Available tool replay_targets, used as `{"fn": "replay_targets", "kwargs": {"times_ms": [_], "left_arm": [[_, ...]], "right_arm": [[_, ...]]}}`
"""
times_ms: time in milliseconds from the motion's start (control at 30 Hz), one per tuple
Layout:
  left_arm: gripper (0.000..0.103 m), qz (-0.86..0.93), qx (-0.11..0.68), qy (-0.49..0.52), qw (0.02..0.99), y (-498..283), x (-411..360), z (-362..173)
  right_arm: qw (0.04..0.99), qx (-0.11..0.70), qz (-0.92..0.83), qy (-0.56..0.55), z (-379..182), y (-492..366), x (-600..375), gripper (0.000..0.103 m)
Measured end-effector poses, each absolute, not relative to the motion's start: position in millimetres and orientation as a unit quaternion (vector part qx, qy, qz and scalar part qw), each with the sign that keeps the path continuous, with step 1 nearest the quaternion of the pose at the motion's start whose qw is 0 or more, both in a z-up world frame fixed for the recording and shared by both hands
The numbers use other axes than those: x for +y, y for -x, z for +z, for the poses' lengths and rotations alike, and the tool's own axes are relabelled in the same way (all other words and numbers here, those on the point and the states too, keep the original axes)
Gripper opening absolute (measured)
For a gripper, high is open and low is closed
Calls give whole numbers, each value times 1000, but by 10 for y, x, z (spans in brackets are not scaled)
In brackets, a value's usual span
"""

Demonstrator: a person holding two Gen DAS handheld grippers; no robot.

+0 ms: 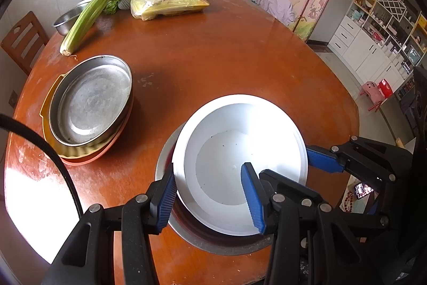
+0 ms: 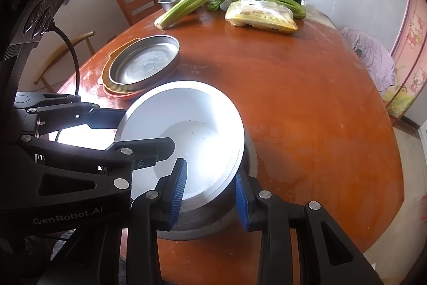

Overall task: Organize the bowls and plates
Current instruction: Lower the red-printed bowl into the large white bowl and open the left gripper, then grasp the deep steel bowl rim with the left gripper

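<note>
Trouble from here would likely come from the shared hold on the white bowl (image 1: 240, 164), which sits low centre in both views, nested over a steel plate (image 1: 213, 239) on the table (image 1: 240, 58). The left tool (image 1: 212, 198) straddles the bowl's near rim, one finger outside and one inside, apparently clamped on the wall. The right tool (image 2: 210, 191) is nearly together, pinching the rim at the bowl's other side. If one hand lifts sooner or higher, the smooth glazed rim could slide through the pads and the bowl drop or tip; the steel plate underneath might also ride up, then fall back.

Only the left wrist view shows the whole stack at middle left: a steel pan (image 1: 92, 100) on a yellow dish (image 1: 53, 124) and an orange plate (image 1: 106, 151), presumably the destination. Only the right wrist view shows the left tool's body reaching in, and the right tool's fingers on either side of the rim.
</note>
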State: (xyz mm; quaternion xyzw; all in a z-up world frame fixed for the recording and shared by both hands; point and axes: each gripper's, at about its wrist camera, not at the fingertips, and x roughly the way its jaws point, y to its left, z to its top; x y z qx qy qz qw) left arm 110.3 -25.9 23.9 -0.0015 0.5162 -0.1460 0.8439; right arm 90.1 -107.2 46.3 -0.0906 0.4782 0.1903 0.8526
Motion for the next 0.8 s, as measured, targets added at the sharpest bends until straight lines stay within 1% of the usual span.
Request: {"fn": "replay_targets", "kwargs": {"times_ms": [600,800], "left_arm": [[48,-138,496,-1,857,-1055,-183,345],[48,-120,488,9,865,-1059,-46,387]], "right_arm": [[857,473,186,81,483,-902,-1155,37],[862,469,180,66,533,-925,-1244,38]]}}
